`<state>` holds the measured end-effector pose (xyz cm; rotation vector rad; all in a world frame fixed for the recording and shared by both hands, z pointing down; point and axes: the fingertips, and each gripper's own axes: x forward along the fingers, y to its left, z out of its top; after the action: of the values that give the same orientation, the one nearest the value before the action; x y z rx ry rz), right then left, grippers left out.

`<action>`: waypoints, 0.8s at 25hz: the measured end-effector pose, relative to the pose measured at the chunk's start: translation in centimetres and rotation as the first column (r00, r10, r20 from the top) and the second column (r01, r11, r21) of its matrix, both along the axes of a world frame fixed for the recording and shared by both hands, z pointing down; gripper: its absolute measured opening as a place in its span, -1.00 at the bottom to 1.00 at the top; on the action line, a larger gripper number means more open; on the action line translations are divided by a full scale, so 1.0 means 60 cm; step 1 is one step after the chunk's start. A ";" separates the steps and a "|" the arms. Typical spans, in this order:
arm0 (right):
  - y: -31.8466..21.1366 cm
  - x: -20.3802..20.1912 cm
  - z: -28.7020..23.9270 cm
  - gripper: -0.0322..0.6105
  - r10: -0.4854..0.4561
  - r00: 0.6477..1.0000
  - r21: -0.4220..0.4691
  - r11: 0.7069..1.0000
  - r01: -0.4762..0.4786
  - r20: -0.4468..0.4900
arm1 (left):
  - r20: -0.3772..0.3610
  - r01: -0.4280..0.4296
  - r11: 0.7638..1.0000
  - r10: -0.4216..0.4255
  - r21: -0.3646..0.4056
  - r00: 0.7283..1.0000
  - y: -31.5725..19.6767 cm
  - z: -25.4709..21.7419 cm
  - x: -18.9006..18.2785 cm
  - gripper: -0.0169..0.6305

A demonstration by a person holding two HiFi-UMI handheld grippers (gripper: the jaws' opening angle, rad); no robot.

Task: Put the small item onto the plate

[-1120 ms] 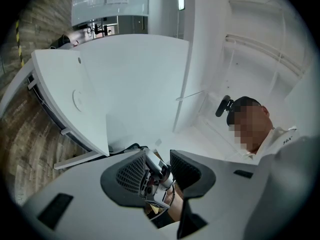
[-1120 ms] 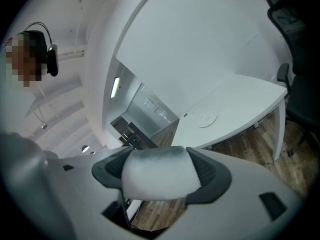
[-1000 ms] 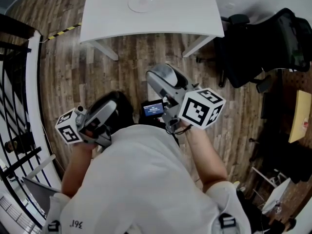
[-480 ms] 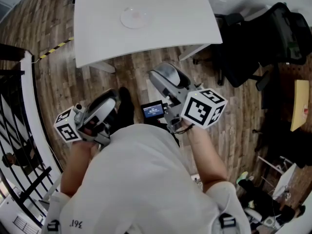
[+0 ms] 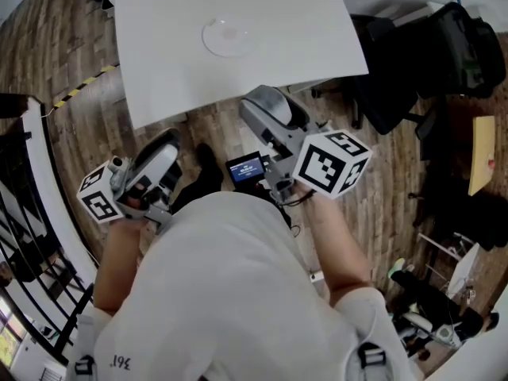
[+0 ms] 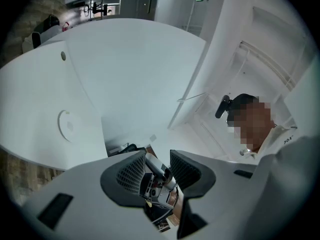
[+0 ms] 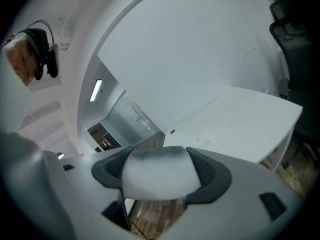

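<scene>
Since a second ago the table [image 5: 294,22] has slid down and grown in the head view, so its near edge now sits just above the tip of the right tool [image 5: 268,119], and the left tool [image 5: 161,151] has drifted out toward 9 o'clock. I see the right tool at the centre of that view, pointing toward 11 o'clock, its jaws closed firmly on the small item [image 7: 159,174], a soft white lump with a grey top that fills the gap between the pads. The left tool hangs at 8 o'clock over the wood floor [image 5: 206,133], jaws parted about halfway with nothing gripped; through the gap I see only the body of the right tool. The plate [image 5: 227,36], clear and round, lies on the table at 12 o'clock, well apart from both tools and bare. A black chair [image 5: 444,50] stands beside the table at 2 o'clock.
</scene>
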<state>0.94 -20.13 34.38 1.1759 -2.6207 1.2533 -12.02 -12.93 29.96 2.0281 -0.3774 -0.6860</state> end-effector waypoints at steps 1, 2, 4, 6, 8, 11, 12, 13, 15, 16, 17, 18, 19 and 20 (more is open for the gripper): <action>-0.008 -0.008 -0.001 0.09 0.003 1.000 0.001 1.000 -0.003 -0.003 | -0.002 -0.003 1.000 0.003 -0.001 1.000 -0.008 0.001 -0.008 -0.52; -0.014 -0.014 -0.002 0.09 0.007 1.000 0.002 1.000 -0.007 -0.006 | -0.005 -0.007 1.000 0.007 -0.003 1.000 -0.015 0.001 -0.015 -0.52; -0.023 -0.025 -0.004 0.09 0.016 1.000 0.004 1.000 -0.016 -0.012 | -0.014 -0.016 1.000 0.016 -0.004 1.000 -0.028 0.001 -0.027 -0.52; -0.032 -0.038 -0.005 0.09 0.024 1.000 0.007 1.000 -0.024 -0.017 | -0.016 -0.025 1.000 0.025 -0.003 1.000 -0.038 0.003 -0.040 -0.52; -0.039 -0.048 -0.005 0.09 0.030 0.999 0.009 1.000 -0.030 -0.024 | -0.017 -0.034 0.999 0.034 -0.002 0.999 -0.046 0.004 -0.050 -0.52; -0.047 -0.053 -0.004 0.09 0.030 0.999 0.008 1.000 -0.030 -0.031 | -0.017 -0.038 0.999 0.038 -0.001 0.999 -0.057 0.006 -0.055 -0.52; -0.050 -0.053 -0.004 0.09 0.030 0.999 0.009 1.000 -0.029 -0.033 | -0.016 -0.038 0.999 0.038 -0.001 0.999 -0.060 0.007 -0.054 -0.52; -0.054 -0.052 -0.004 0.09 0.029 0.999 0.010 1.000 -0.028 -0.033 | -0.015 -0.037 0.999 0.037 -0.002 0.999 -0.064 0.008 -0.054 -0.52; -0.062 -0.049 -0.004 0.09 0.023 0.999 0.010 1.000 -0.023 -0.033 | -0.011 -0.032 0.999 0.032 -0.002 0.999 -0.071 0.009 -0.050 -0.52; -0.066 -0.047 -0.003 0.09 0.018 0.999 0.010 1.000 -0.017 -0.032 | -0.008 -0.026 1.000 0.026 -0.001 1.000 -0.075 0.009 -0.047 -0.52; -0.071 -0.044 -0.003 0.09 0.010 0.999 0.009 1.000 -0.010 -0.030 | -0.005 -0.019 1.000 0.019 0.000 1.000 -0.079 0.009 -0.043 -0.52; -0.077 -0.040 -0.001 0.09 0.001 1.000 0.009 1.000 -0.001 -0.029 | -0.002 -0.010 1.000 0.010 0.002 1.000 -0.083 0.008 -0.039 -0.52; -0.082 -0.037 0.000 0.09 -0.010 1.000 0.008 1.000 0.010 -0.027 | 0.002 0.002 1.000 -0.002 0.004 1.000 -0.086 0.008 -0.035 -0.52; -0.088 -0.034 0.002 0.09 -0.021 0.999 0.007 1.000 0.021 -0.026 | 0.004 0.015 1.000 -0.015 0.006 1.000 -0.090 0.008 -0.031 -0.52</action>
<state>-1.11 -25.39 34.48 1.1543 -2.6145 1.2173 -13.89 -18.34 30.45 2.0344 -0.3944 -0.6928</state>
